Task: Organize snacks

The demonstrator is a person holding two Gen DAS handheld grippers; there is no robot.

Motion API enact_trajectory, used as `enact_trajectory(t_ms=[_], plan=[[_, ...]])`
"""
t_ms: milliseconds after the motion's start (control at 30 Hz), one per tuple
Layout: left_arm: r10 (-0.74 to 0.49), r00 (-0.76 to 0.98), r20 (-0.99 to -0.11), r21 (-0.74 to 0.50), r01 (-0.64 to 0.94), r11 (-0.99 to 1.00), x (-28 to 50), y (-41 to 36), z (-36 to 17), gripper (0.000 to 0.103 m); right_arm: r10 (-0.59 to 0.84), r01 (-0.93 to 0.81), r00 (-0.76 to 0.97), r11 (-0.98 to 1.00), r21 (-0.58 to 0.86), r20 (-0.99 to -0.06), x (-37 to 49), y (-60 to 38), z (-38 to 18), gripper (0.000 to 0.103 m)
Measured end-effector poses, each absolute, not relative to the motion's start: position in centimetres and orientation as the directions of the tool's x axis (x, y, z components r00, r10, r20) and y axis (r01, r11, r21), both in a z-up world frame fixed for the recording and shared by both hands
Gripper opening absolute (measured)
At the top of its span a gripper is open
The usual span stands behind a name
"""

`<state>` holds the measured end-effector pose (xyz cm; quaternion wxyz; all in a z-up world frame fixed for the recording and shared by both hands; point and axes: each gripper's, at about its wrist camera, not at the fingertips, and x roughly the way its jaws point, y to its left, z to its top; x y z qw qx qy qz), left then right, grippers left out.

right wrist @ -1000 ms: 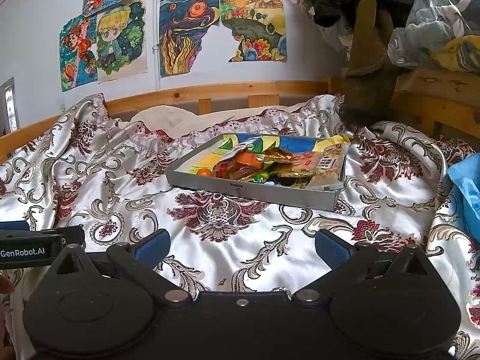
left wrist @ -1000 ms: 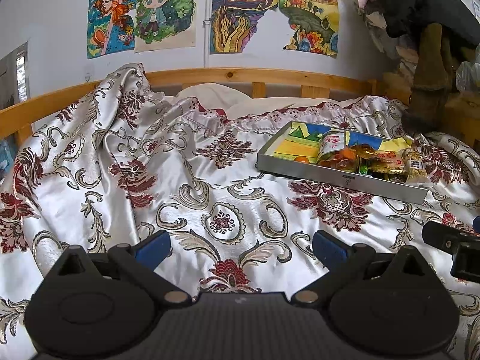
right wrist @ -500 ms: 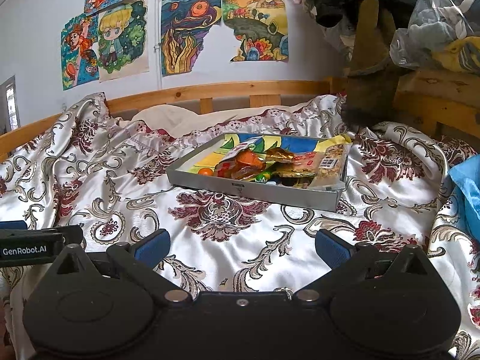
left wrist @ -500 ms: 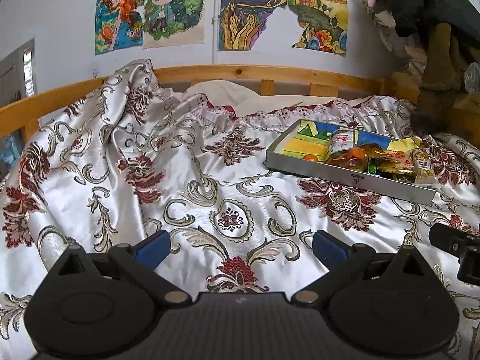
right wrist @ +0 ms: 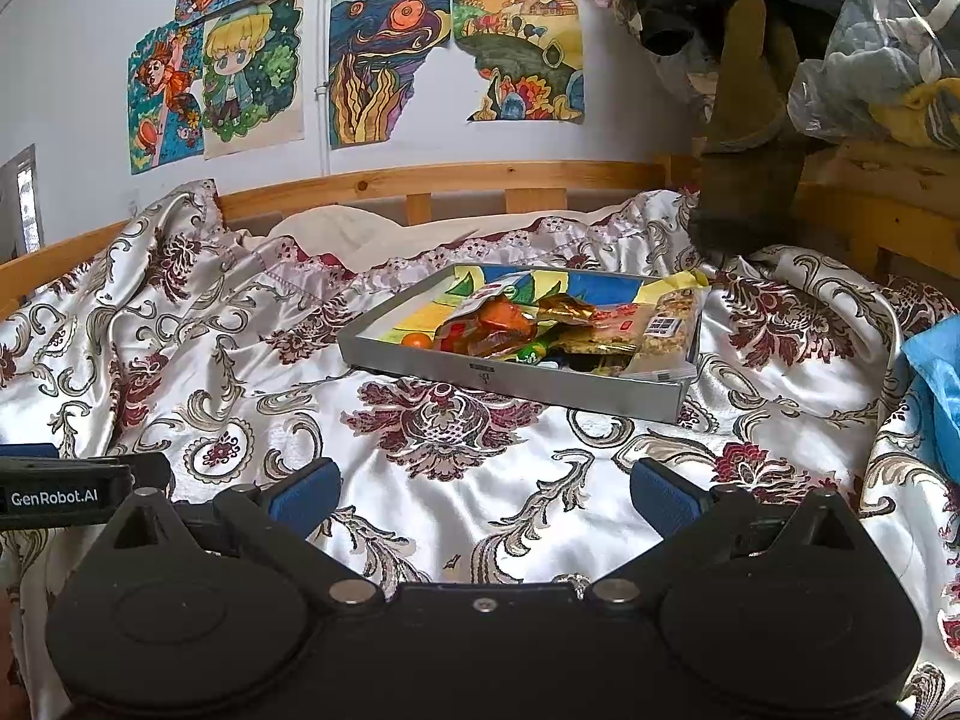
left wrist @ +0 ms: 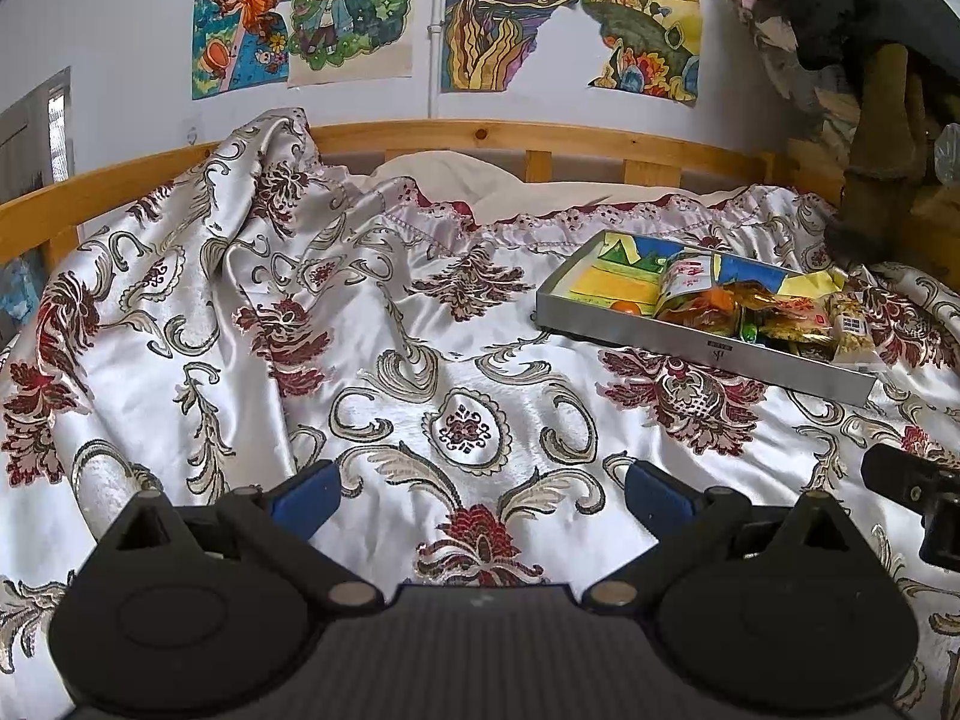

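Compared with a second ago, the left wrist view has shifted: the grey tray [left wrist: 708, 354] of snacks now sits a little lower and further right in that frame, more of the bedspread's [left wrist: 372, 360] left folds show, and the wall posters [left wrist: 354, 12] have slid rightward. The right wrist view is nearly unchanged, the tray [right wrist: 516, 375] holding much the same place ahead of the fingers.

The left gripper [left wrist: 480, 495] hangs over the patterned bedspread well short of the tray, its blue-padded fingers [left wrist: 303, 495] spread wide with nothing between them. The right gripper [right wrist: 483, 495] is likewise wide apart and empty, pointed toward the tray's near wall. The left gripper's side, printed GenRobot.AI, pokes into the right view to the left of the tray [right wrist: 60, 495], and a black part of the right one shows at the left view's right edge [left wrist: 912, 486].

The snacks lie heaped at the tray's right end: an orange packet [right wrist: 498, 324], a gold wrapper [right wrist: 564, 306], a pale bar with a printed code [right wrist: 666, 327], a green sweet [right wrist: 531, 351], and a small orange ball [right wrist: 417, 340] further left on the tray's coloured floor. The print on the wrappers is too small to read, and the packets overlap so their count is unclear. Right of the tray a blue thing [right wrist: 936, 384] is cut off by the frame edge. Behind the tray, dark hanging clothing [right wrist: 744, 138] hides part of the wooden bed rail [right wrist: 456, 177].
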<state>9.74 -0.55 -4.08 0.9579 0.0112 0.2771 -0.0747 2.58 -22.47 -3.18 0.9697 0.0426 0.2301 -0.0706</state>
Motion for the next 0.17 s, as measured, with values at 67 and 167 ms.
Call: enact_trajectory(t_ms=[67,167], plan=[[-0.136,0.836,-0.532,-0.022,0.147,0.989,9.76,-0.52,-4.12,0.103,-0.118,0.157,0.884,0.986,0.05,-0.452,2.58,-22.43,-3.18,0.102],[-0.133,0.834,-0.536,-0.024,0.143,0.989,9.81,-0.51,-4.17,0.103,-0.118,0.157,0.884,0.986,0.05,-0.452,2.54,-22.33,-3.2,0.102]])
